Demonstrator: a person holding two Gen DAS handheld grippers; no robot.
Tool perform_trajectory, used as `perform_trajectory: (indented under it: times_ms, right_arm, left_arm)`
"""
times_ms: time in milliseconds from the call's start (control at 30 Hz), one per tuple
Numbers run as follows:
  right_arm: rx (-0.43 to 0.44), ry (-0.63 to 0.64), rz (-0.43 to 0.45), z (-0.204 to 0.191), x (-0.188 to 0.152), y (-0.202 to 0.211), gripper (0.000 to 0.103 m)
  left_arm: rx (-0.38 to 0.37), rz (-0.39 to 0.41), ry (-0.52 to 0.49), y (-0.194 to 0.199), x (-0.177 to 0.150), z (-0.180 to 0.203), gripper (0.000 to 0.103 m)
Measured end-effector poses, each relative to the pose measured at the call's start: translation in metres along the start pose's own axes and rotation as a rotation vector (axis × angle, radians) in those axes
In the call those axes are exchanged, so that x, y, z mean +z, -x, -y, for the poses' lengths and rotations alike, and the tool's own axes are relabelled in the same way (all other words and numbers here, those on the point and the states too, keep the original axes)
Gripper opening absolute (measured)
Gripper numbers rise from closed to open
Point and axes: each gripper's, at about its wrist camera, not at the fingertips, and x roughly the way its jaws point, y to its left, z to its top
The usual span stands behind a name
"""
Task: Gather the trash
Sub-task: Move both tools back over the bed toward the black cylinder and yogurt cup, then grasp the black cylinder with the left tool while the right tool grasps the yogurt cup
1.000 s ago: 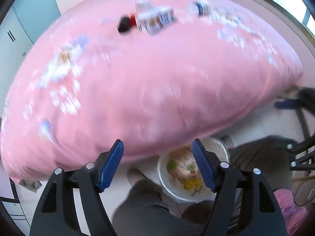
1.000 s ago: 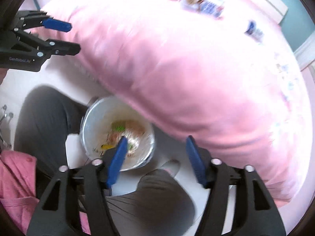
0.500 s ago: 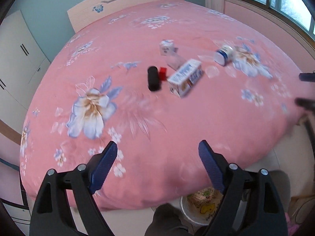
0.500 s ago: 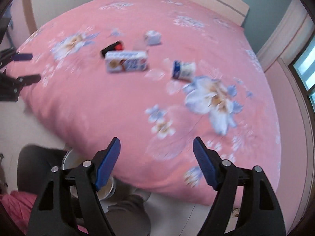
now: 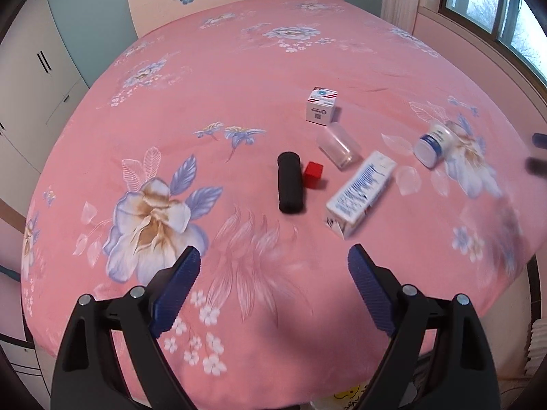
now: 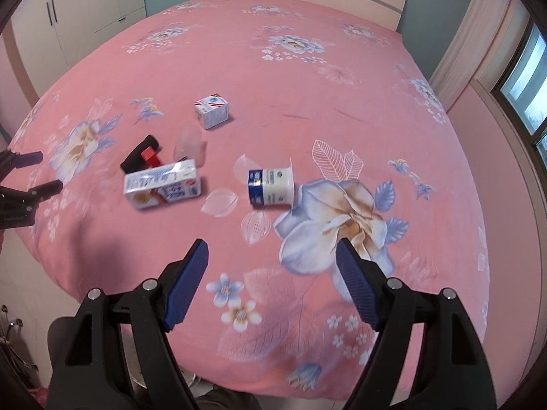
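Trash lies mid-bed point(image 5: 212, 78) on the pink cover: carton point(image 5: 360, 193), yogurt cup point(image 5: 432, 143) on its side, small white box point(image 5: 321, 106), clear cup point(image 5: 338, 147), black roll point(image 5: 290, 182) touching a red cube point(image 5: 314, 172). Left tool point(image 5: 273, 270) and right tool point(image 6: 271, 256) hang over the near edge, jaws wide, just been opening, nothing between them.

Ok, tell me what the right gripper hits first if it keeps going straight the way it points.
Probably just the pink bedspread. The right gripper is open and empty; the yogurt cup lies beyond its tips, though depth is hard to judge.
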Motion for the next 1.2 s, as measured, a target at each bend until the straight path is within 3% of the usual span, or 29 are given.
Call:
perform_trajectory:
  times_ms: [433,767,933,1033,1200]
  right_arm:
    - [0.013,-0.028,-0.091,0.020,0.037,-0.094,0.076]
    - [0.027,-0.041,-0.150,0.018,0.054,-0.159,0.076]
    - [0.099,-0.071,-0.151,0.017,0.061,-0.180,0.076]
    - [0.152,-0.076,-0.168,0.012,0.063,-0.190,0.076]
    - [0.119,-0.044,-0.139,0.001,0.072,-0.198,0.076]
  left_arm:
    - [-0.036,-0.065,0.001,-0.084,0.037,-0.003,0.090]
    - [-0.023,-0.096,-0.018,-0.140,0.051,0.002,0.090]
    - [-0.021,-0.113,-0.001,-0.161,0.053,0.000,0.089]
    - [-0.070,-0.122,0.046,-0.171,0.053,-0.005,0.083]
    - [-0.093,-0.119,0.058,-0.177,0.053,-0.009,0.076]
